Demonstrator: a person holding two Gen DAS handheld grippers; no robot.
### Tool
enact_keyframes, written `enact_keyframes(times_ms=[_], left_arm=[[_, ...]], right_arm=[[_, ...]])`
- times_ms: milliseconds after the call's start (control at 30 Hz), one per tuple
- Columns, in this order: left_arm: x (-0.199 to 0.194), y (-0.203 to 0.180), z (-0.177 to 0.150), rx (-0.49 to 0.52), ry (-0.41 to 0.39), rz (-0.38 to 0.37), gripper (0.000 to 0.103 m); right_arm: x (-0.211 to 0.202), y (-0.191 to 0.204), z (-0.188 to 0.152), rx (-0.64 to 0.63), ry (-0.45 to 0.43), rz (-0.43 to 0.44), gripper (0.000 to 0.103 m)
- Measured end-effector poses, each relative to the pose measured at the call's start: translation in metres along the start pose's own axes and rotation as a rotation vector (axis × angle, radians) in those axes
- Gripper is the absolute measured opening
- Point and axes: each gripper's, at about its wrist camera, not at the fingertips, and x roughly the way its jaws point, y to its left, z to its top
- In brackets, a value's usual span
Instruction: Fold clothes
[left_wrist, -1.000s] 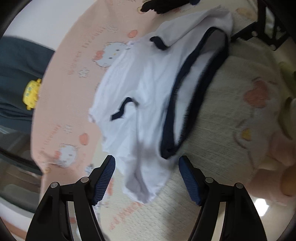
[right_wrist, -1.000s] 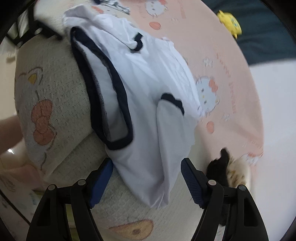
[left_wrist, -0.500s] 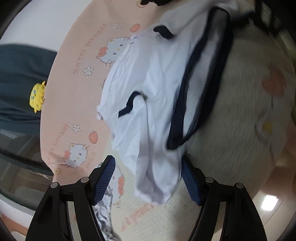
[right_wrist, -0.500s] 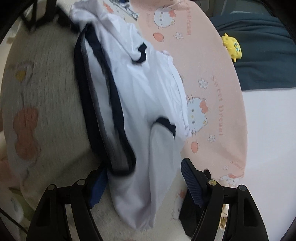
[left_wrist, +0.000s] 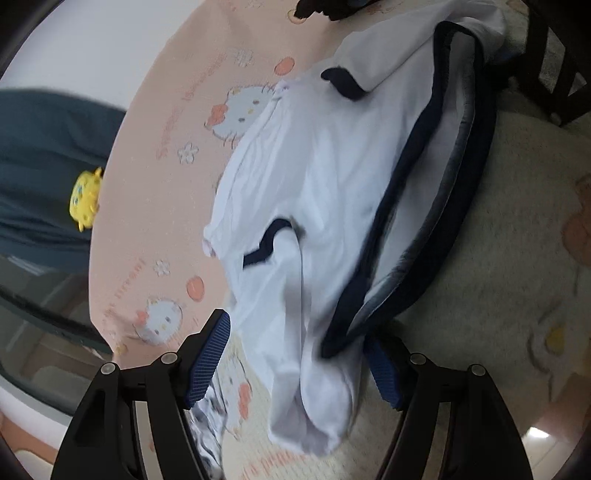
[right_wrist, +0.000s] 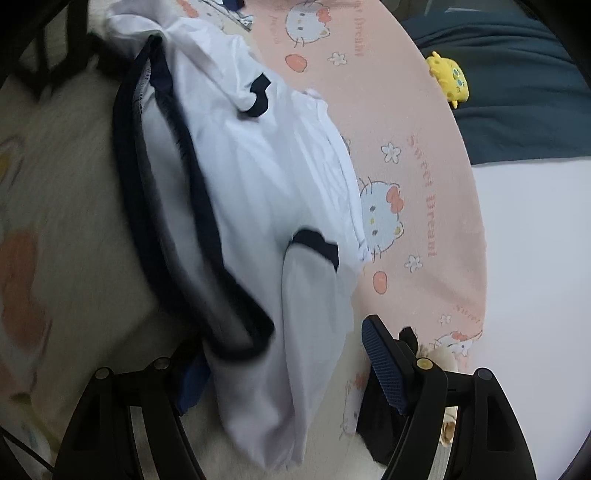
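Note:
A white garment with navy trim lies stretched across a cream blanket and a pink cat-print sheet. One narrow end of it lies between the fingers of my left gripper, which is open; the navy hem brushes the right pad. In the right wrist view the garment runs away from me. Its other end lies between the fingers of my right gripper, also open. Cloth partly hides that gripper's left pad.
A yellow plush toy rests on dark teal bedding beyond the pink sheet. A black item lies beside my right gripper. A black frame stands at the garment's far end.
Both grippers have moved forward along the garment, so each end now lies deeper between the fingers. Neither jaw gap has changed.

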Motion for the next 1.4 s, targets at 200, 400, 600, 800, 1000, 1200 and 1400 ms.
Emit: enact_keyframes(times_ms=[200, 400, 600, 800, 1000, 1200, 1400], left_arm=[[0.003, 0.009, -0.023, 0.013, 0.041, 0.015, 0.07], [-0.001, 0.007, -0.04, 0.001, 0.046, 0.032, 0.065], [-0.008, -0.021, -0.041, 0.112, -0.009, 0.046, 0.023], [-0.007, -0.03, -0.042, 0.111, 0.011, 0.025, 0.005], [-0.005, -0.032, -0.04, 0.076, 0.033, -0.005, 0.0], [0.004, 0.0, -0.032, -0.107, 0.108, -0.205, 0.0], [0.031, 0.059, -0.037, -0.481, 0.23, -0.558, 0.002]], right_arm=[[-0.007, 0.003, -0.018, -0.027, -0.021, -0.021, 0.076], [-0.011, 0.006, -0.028, 0.011, -0.006, -0.015, 0.075], [-0.018, 0.029, -0.025, -0.066, -0.002, -0.003, 0.029], [-0.02, 0.064, -0.024, -0.183, 0.019, -0.069, 0.007], [-0.019, 0.053, -0.02, -0.121, 0.035, -0.019, 0.007], [-0.014, 0.019, -0.016, 0.106, 0.079, 0.164, 0.007], [0.004, -0.034, -0.02, 0.393, 0.163, 0.472, 0.006]])
